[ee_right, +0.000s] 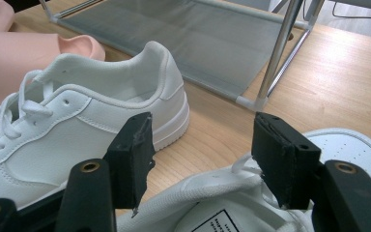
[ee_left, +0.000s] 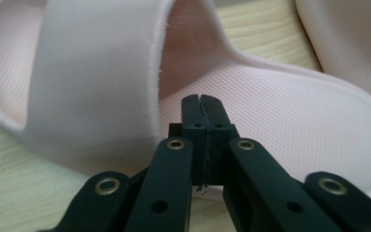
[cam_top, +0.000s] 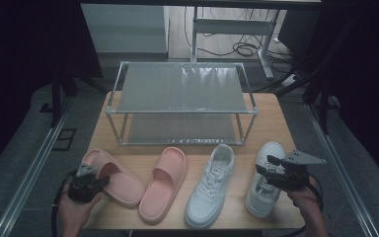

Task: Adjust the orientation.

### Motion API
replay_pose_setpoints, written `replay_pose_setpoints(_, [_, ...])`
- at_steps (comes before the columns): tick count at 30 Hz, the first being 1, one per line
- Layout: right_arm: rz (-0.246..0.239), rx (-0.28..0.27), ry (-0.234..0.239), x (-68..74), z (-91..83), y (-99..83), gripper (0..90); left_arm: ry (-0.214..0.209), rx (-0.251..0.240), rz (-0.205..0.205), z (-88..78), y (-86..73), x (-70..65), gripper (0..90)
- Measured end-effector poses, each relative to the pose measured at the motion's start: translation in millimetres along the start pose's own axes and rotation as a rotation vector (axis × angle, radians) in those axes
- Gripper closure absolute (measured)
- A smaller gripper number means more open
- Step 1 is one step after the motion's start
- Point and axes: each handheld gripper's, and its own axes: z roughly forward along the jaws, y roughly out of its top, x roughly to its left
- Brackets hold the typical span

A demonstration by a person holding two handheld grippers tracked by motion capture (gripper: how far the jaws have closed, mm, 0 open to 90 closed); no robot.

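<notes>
Nothing has gone onto the shoe rack (cam_top: pixel 181 94) yet: both its mesh shelves are bare, and all four shoes lie in a row on the counter (cam_top: pixel 271 121) in front of it. From left to right they are a pink slide (cam_top: pixel 113 180), a second pink slide (cam_top: pixel 164 181), a white sneaker (cam_top: pixel 210 185) and a second white sneaker (cam_top: pixel 265 182).

The left tongs (cam_top: pixel 100 181) sit at the first pink slide (ee_left: pixel 280 101), over its footbed just beside the strap. In the left gripper view the jaws are pressed together with nothing between them, so the slide is not gripped.

The right tongs (ee_right: pixel 200 150) stand apart above the collar of the second white sneaker (ee_right: pixel 222 203), straddling its opening without pinching it. The other sneaker (ee_right: pixel 77 116) lies just beyond.

Judging from this, the work seems to be at its start: each hand is lined up on an outer shoe, but every grasp, lift and placement on the rack is left to do.
</notes>
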Motion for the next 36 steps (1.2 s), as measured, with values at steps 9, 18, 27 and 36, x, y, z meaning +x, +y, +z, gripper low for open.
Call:
replay_pose_setpoints(9, [0.002,0.001,0.000,-0.2,0.0,-0.3,40.7,0.024,0.040,-0.031,-5.0,-14.5,13.9,90.0])
replay_pose_setpoints(18, [0.002,0.003,0.001,0.6,1.0,-0.4,40.7,0.011,0.036,-0.051,-11.5,-21.4,23.2,90.0])
replay_pose_setpoints(27, [0.006,0.002,0.001,-0.4,0.5,-0.8,40.7,-0.068,-0.035,-0.061,-28.0,-15.3,23.0,89.9])
replay_pose_setpoints(36, [0.005,0.000,0.002,-0.3,0.6,-0.6,40.7,-0.014,-0.130,-0.107,-49.9,-1.9,49.1,90.0])
